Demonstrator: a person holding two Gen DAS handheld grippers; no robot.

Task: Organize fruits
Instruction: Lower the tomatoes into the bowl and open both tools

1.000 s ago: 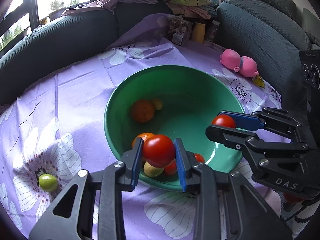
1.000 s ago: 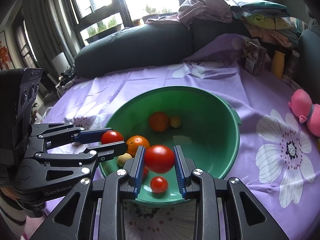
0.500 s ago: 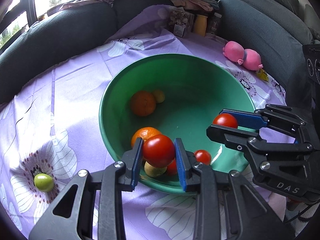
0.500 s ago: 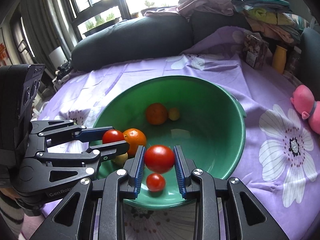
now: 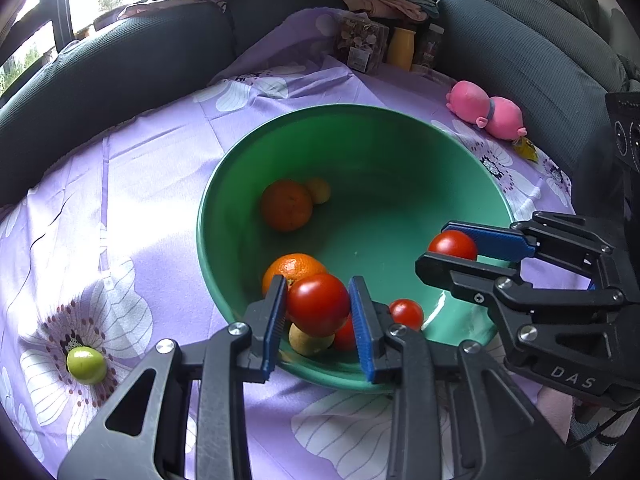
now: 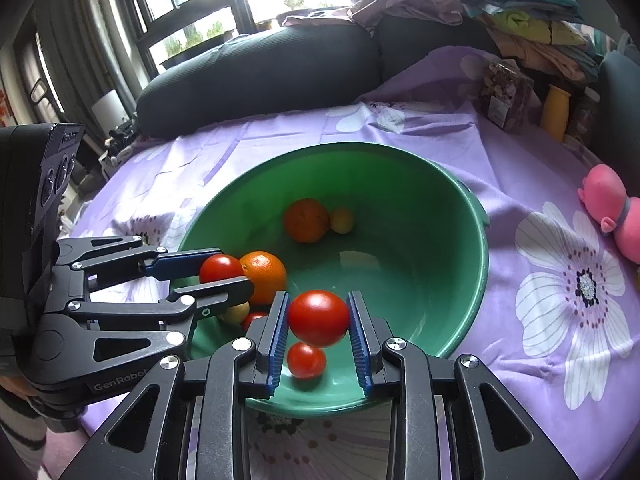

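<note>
A green bowl (image 5: 400,152) sits mid-frame in both views on a surface under a purple flowered cloth (image 5: 160,168). Inside it lie a darker orange (image 5: 286,205) touching a small yellow fruit (image 5: 319,190) toward the centre, and, against the near left wall, a brighter orange (image 5: 290,269), a yellowish fruit (image 5: 308,342) and a small tomato (image 5: 406,313).

In the left wrist view, the left gripper (image 5: 318,310) fills the lower centre, its blue-padded fingers (image 5: 362,332) clenched on a large tomato (image 5: 318,304) held above the bowl's near rim. The right gripper (image 5: 454,246) reaches in from the right edge of that view, its fingers grasping a second tomato (image 5: 452,245) over the bowl's right side. The right wrist view shows that tomato (image 6: 319,318) pinched at lower centre, above the small tomato.

A green fruit (image 5: 86,365) lies on the cloth at lower left, well apart from the bowl. A pink plush toy (image 5: 486,114) rests at upper right, near a dark sofa (image 5: 520,52).
</note>
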